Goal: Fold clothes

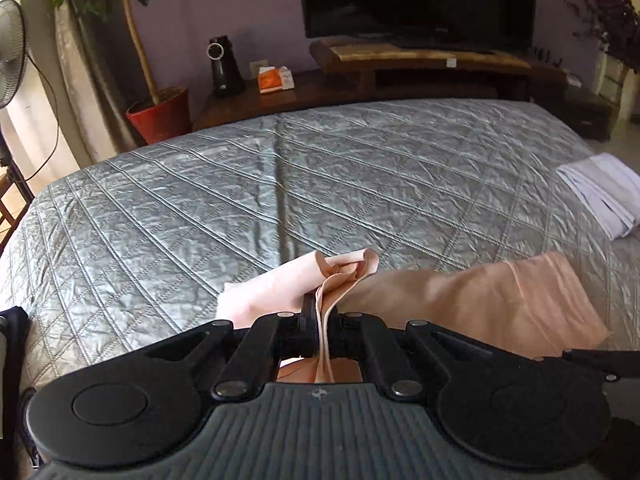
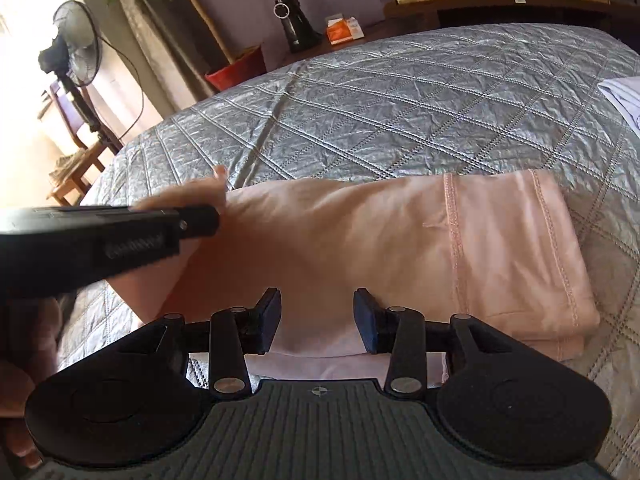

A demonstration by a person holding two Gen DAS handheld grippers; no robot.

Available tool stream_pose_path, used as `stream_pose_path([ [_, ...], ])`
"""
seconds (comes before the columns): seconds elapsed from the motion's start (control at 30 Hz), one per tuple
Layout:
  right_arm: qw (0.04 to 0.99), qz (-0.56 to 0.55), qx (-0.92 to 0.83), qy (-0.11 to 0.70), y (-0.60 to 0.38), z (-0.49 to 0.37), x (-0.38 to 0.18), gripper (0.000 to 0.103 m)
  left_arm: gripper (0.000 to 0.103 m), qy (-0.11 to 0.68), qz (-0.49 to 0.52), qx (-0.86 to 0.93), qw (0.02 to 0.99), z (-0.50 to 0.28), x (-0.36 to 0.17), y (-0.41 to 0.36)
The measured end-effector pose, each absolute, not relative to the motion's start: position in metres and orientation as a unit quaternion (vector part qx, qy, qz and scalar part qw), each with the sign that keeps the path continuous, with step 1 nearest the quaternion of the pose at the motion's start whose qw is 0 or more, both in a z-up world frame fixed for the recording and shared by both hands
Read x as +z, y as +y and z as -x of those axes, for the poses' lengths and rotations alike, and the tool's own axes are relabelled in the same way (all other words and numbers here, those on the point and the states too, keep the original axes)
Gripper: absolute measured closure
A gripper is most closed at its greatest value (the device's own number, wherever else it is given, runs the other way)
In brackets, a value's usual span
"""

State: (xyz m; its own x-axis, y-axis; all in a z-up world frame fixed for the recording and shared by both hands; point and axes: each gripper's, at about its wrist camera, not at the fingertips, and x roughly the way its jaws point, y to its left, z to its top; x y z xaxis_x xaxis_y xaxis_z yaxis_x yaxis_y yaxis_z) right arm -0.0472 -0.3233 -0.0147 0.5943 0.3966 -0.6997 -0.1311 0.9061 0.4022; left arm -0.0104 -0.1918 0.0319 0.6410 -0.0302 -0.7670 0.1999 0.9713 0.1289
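The left gripper point(image 1: 325, 320) has its fingers clamped on a bunched edge of the pale peach folded cloth garment point(image 2: 460, 248). The right gripper point(image 2: 316, 316) hovers over its near edge, fingers spread. The garment lies on the grey quilted bed point(image 1: 280, 184); farther right, a folded white cloth point(image 1: 604, 192).

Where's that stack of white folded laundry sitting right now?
The white folded stack lies on the grey quilted bedspread at the far right edge of both wrist views, beyond the peach garment and apart from it.
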Motion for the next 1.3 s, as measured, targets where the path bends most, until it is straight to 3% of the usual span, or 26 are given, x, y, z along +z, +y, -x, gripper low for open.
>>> stream_pose_path([
  [0.1,0.880,-0.159,0.139,0.425,-0.334,0.050,-0.015,0.063,0.099,0.448,-0.081,-0.070,0.888,0.007,0.012,-0.205],
  [0.43,0.896,-0.196,0.109,0.384,-0.352,0.052,-0.007,0.060,0.093,0.451,0.017,-0.097,0.887,-0.009,0.007,-0.193],
  [0.53,0.902,-0.204,0.094,0.369,-0.356,0.054,-0.003,0.060,0.081,0.470,0.115,-0.141,0.864,-0.019,0.002,-0.175],
  [0.67,0.910,-0.209,0.076,0.351,-0.361,0.055,0.001,0.059,0.077,0.471,0.216,-0.204,0.830,-0.027,0.008,-0.147],
  [0.73,0.916,-0.202,0.073,0.339,-0.360,0.056,0.005,0.059,0.075,0.432,0.230,-0.171,0.855,-0.025,0.024,-0.122],
  [0.83,0.935,-0.163,0.080,0.306,-0.349,0.061,0.019,0.060,0.063,0.407,0.266,-0.055,0.872,-0.030,0.044,-0.073],
  [0.97,0.942,-0.094,0.134,0.292,-0.315,0.061,0.028,0.071,0.063,0.417,0.243,0.023,0.876,-0.032,0.055,-0.023],
  [1.3,0.900,-0.005,0.210,0.383,-0.235,0.015,0.003,0.069,0.061,0.526,0.170,-0.072,0.830,-0.021,0.013,-0.027],
])
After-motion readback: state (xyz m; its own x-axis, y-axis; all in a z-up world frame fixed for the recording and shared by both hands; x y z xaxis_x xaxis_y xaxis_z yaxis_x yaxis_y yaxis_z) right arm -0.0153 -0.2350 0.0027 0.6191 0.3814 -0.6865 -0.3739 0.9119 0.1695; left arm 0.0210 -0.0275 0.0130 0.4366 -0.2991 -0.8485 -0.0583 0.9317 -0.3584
